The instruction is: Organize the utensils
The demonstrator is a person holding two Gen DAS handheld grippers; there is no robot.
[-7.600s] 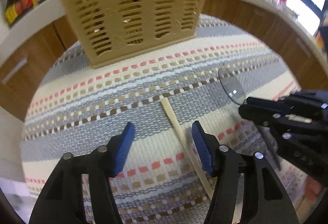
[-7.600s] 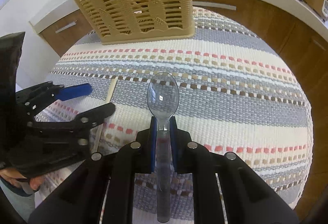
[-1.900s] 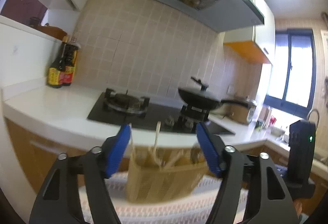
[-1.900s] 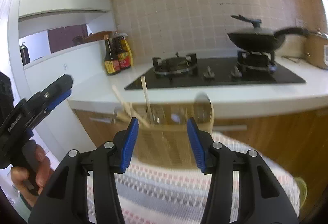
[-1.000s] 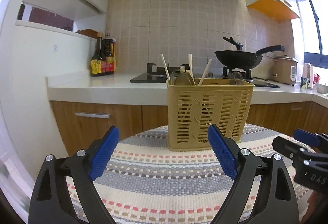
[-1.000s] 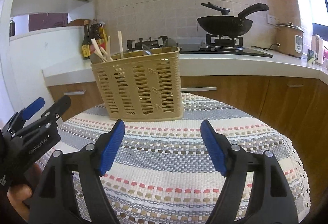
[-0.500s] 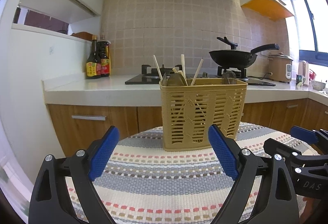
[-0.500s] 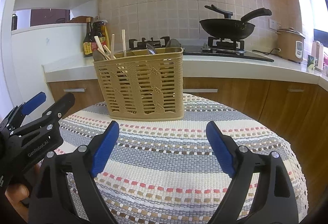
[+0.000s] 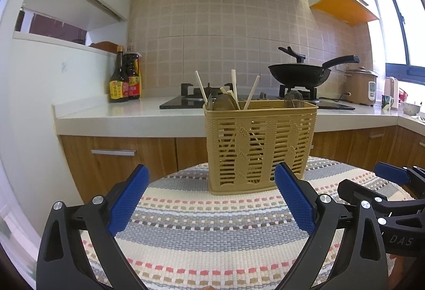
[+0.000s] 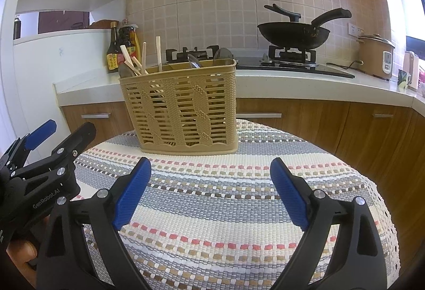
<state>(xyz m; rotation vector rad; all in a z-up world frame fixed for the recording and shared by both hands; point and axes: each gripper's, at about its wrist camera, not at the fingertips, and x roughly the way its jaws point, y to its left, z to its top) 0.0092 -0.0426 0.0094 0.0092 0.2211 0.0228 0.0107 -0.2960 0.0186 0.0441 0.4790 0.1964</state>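
Note:
A tan slotted basket [image 9: 259, 144] stands upright at the far side of the round table; it also shows in the right wrist view [image 10: 183, 107]. Wooden chopsticks [image 9: 233, 84] and clear plastic spoons [image 9: 225, 101] stick up out of it; the chopsticks [image 10: 143, 55] lean at its left end. My left gripper [image 9: 211, 184] is open and empty, level with the table, short of the basket. My right gripper [image 10: 209, 173] is open and empty too, to the right of the left one. Each gripper shows in the other's view: the right [image 9: 372, 184], the left [image 10: 63, 133].
A striped woven cloth [image 10: 225, 199] covers the table. Behind it runs a white counter [image 9: 127, 115] with wooden cabinets, sauce bottles [image 9: 124, 79], a gas hob with a black wok [image 9: 300, 75] and a rice cooker [image 9: 362, 85].
Both grippers have drawn back from the basket and opened wide. The spoon and chopstick seen earlier on the table and in my right gripper are no longer there; utensils stand in the basket.

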